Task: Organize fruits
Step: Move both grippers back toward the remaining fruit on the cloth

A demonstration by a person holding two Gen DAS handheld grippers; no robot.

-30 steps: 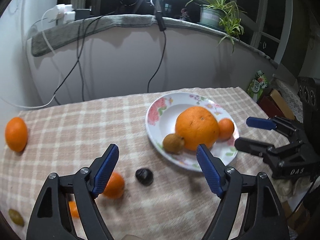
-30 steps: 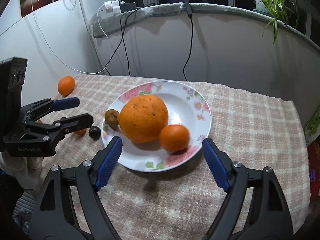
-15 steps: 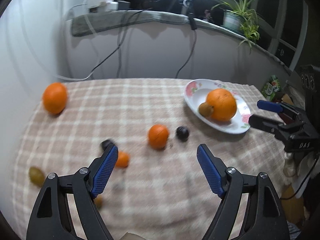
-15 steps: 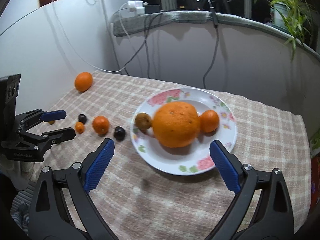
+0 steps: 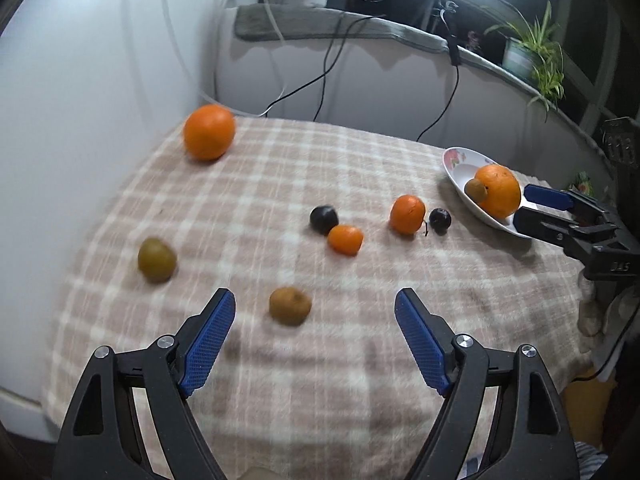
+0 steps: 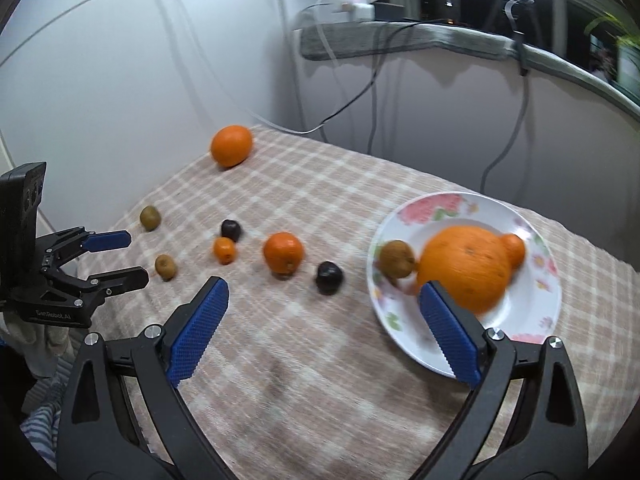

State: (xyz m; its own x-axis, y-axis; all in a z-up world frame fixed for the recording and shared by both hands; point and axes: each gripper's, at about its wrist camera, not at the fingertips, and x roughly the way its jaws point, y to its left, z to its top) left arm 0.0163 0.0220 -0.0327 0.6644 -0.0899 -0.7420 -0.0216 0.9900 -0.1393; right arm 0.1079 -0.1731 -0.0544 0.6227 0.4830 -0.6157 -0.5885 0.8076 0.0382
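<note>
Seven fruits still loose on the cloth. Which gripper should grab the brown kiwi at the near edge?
Left. The left gripper is open with the brown kiwi just ahead between its fingers. The right gripper, also open, sits by the plate, farther away.

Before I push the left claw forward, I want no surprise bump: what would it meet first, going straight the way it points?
Probably the small brown fruit on the checked cloth, just ahead between the open left claw's fingers; depth is uncertain.

Left gripper (image 5: 315,308) jaws spread empty, right gripper (image 6: 323,300) jaws wide, angled downward
</note>
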